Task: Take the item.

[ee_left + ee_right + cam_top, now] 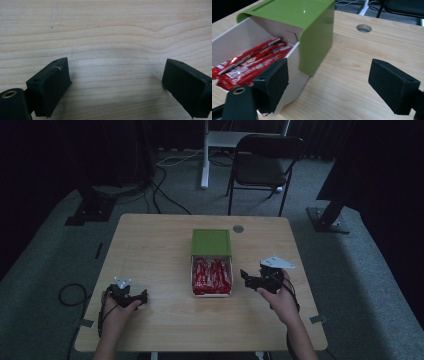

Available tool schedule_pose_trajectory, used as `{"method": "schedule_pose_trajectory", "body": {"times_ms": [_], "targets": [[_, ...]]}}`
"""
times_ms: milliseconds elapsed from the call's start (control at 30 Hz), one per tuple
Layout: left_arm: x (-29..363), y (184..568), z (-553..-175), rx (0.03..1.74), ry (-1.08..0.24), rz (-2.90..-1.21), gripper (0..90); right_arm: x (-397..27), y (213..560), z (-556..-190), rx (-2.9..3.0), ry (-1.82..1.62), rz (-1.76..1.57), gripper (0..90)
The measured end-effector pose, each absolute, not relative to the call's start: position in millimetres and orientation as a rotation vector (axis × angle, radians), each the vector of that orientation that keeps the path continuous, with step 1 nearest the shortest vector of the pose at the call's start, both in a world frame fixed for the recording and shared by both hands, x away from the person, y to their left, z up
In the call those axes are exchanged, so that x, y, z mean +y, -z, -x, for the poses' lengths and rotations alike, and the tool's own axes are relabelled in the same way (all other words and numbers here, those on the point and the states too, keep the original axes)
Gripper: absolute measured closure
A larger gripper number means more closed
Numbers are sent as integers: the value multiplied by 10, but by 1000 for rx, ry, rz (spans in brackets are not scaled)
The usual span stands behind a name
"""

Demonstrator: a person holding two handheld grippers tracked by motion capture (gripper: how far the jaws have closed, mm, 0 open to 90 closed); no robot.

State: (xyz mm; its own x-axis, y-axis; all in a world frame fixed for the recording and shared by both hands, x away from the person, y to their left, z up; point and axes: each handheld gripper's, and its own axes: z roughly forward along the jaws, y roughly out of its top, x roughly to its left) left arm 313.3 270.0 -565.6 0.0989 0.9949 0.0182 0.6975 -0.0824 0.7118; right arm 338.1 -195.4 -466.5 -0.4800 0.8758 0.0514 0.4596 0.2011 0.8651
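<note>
A box stands at the table's middle: a green sleeve (211,241) (294,15) with a white drawer (192,279) (239,37) pulled out toward the person. Several red snack packets (212,276) (252,62) lie in the drawer. My right gripper (247,278) (337,85) is open just right of the drawer, one jaw in front of its side wall and the other over bare wood. My left gripper (136,297) (115,85) rests open on the table at the front left, with plain wood between its jaws.
The wooden table (155,245) has a round cable hole (238,228) (364,28) behind the box. A dark folding chair (265,160) and a white stand (205,155) are on the floor beyond it. Cables (165,190) trail across the carpet.
</note>
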Motion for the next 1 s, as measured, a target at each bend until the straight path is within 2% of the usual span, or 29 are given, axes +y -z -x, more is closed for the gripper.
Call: {"method": "schedule_pose_trajectory", "body": {"times_ms": [1000], "targets": [[2698,5658,-3134,1654,-712,-1835,86,-1348,4567,-3432,2115,-1289,-1128,160]]}}
